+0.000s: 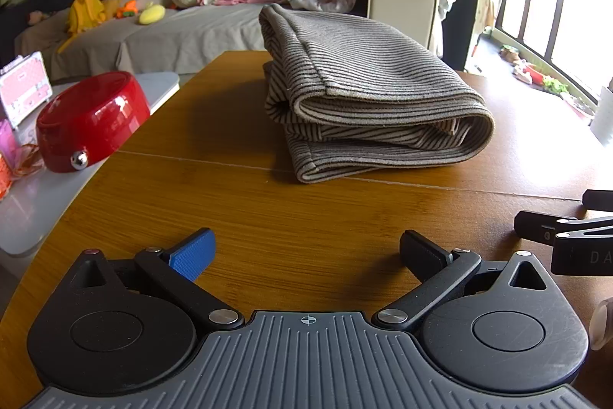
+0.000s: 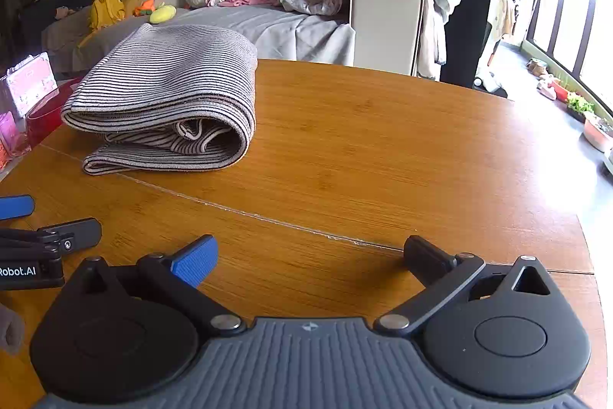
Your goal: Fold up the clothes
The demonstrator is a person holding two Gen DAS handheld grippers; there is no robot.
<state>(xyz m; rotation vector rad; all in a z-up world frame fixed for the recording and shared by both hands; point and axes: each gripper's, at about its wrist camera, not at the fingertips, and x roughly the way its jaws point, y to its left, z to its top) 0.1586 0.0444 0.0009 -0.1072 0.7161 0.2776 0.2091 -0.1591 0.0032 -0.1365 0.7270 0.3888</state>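
A: Two grippers, the left gripper (image 1: 306, 252) and right gripper (image 2: 310, 255), hover low over the wooden table (image 2: 383, 148), jaws spread, holding nothing.

B: Why empty?

A: Likely the folding is finished. The striped knit garment (image 1: 367, 94) lies ahead, well apart, in soft stacked layers with rounded folds.

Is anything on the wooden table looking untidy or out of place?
Nothing is spilled or damaged. The striped garment lies folded on the table, but its layers are uneven: a bunched inner layer shows at the open end.
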